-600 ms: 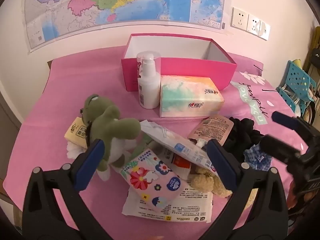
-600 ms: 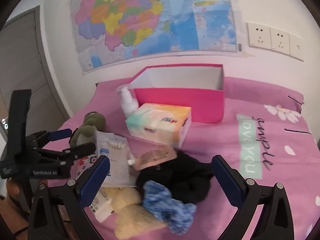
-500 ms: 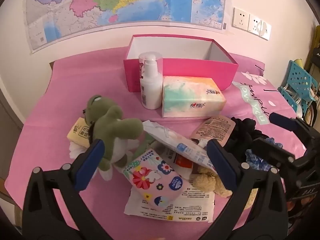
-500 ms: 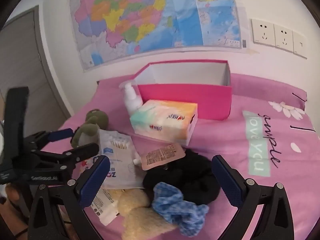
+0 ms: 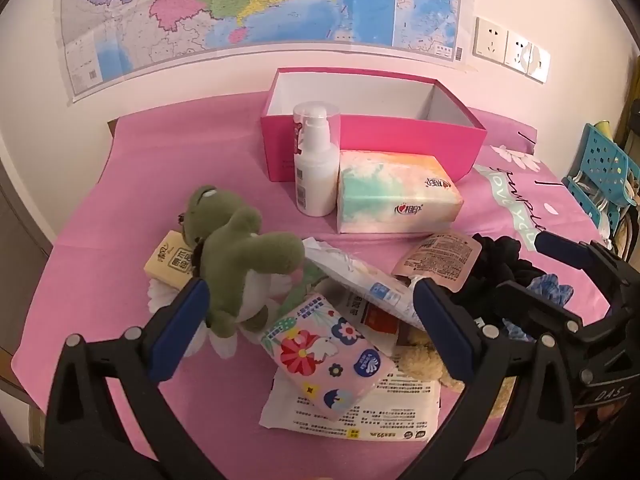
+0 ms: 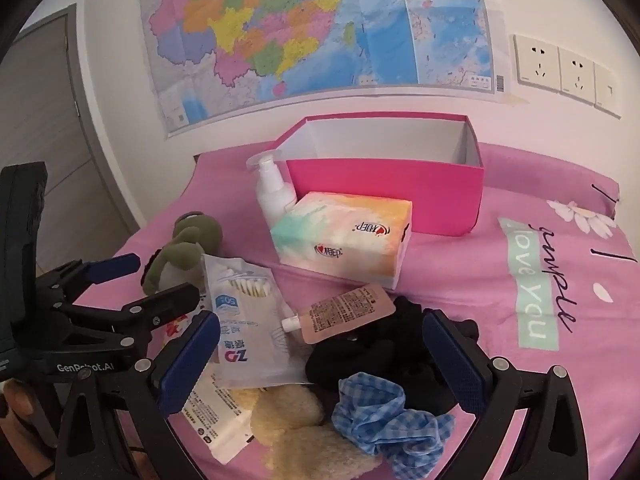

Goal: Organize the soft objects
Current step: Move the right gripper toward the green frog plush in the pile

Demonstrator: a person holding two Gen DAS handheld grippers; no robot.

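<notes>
Both tools hang spread wide above the pile on the pink-covered tabletop (image 5: 100, 220), gripping nothing. The left tool (image 5: 308, 312) frames the flowered tissue pack (image 5: 324, 352), with the green plush frog (image 5: 240, 264) beside its left finger. The right tool (image 6: 320, 360) frames the black scrunchie (image 6: 360, 360) and blue checked scrunchie (image 6: 384, 416).

It was a home bedroom: a pink printed bedsheet (image 6: 520, 280) covered the bed, a wall map (image 6: 320, 28) hung above, beside wall sockets (image 6: 560, 66).
</notes>
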